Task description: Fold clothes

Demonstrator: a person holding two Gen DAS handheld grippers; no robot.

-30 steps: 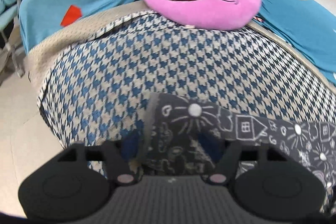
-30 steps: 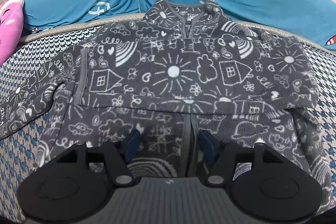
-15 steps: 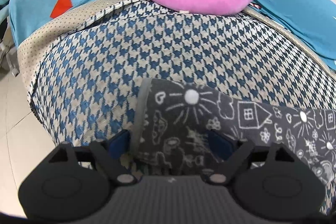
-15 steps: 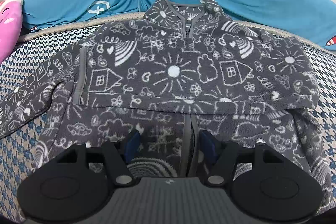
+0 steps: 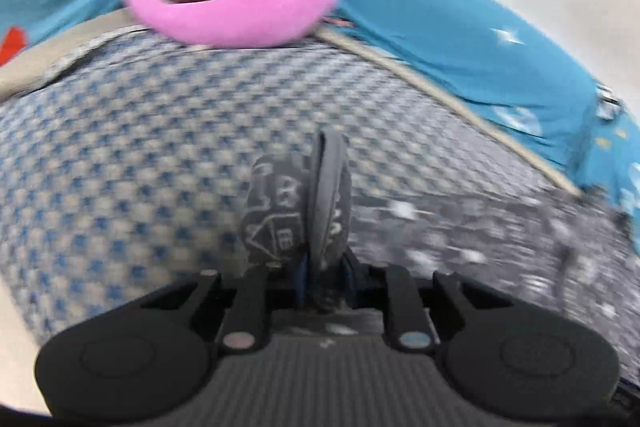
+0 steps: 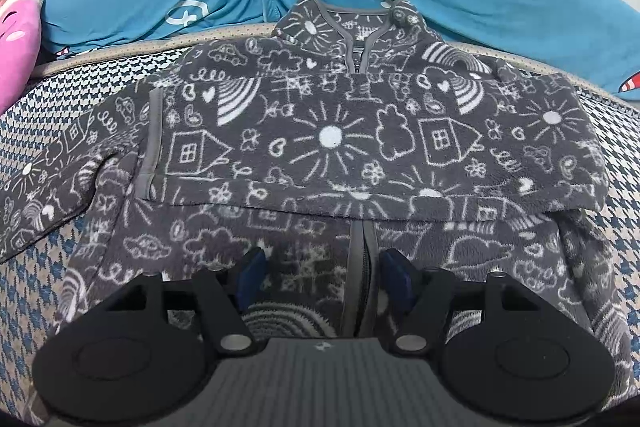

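Your left claw [image 5: 324,279] pinches the jacket's cuff [image 5: 328,203]; right claw [image 6: 322,277] is spread over the hem. The jacket [image 6: 332,147] lies flat on the bed [image 6: 36,115], one sleeve already across the chest. Carry the cuff low, lay it square.

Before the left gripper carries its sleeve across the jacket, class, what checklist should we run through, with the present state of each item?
1. Left gripper shut on the sleeve cuff: ok.
2. Right gripper open, over the jacket hem: ok.
3. Other sleeve already folded across the chest: ok.
4. Zip closed at the hem: ok.
5. Pink plush apart from the jacket: ok.
6. Left view sharp enough to judge the grip depth: not ok, blurred.
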